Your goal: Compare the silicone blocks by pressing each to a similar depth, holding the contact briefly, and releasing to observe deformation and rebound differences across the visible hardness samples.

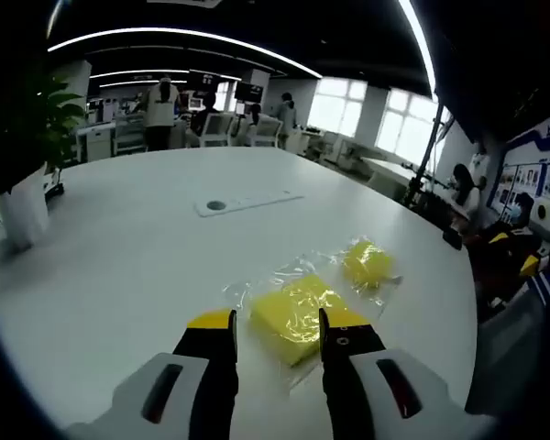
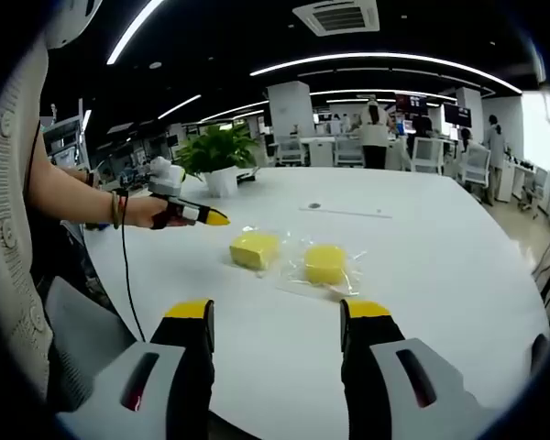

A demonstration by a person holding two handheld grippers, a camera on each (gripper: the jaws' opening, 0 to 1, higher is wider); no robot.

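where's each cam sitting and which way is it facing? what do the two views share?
Left gripper view: rides the left gripper, low over the white table, facing two yellow blocks in clear wrap; its own jaws stand apart.
Right gripper view: rides the right gripper, further back, facing the blocks across the table; shows the person's hand holding the left gripper, plus a sleeve.
Shared: blocks, table, potted plant.

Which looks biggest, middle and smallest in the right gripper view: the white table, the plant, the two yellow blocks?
1. White table, biggest by far.
2. Plant, though it stands farther away.
3. The two yellow blocks, left block and right block: they look alike, so no ranking.
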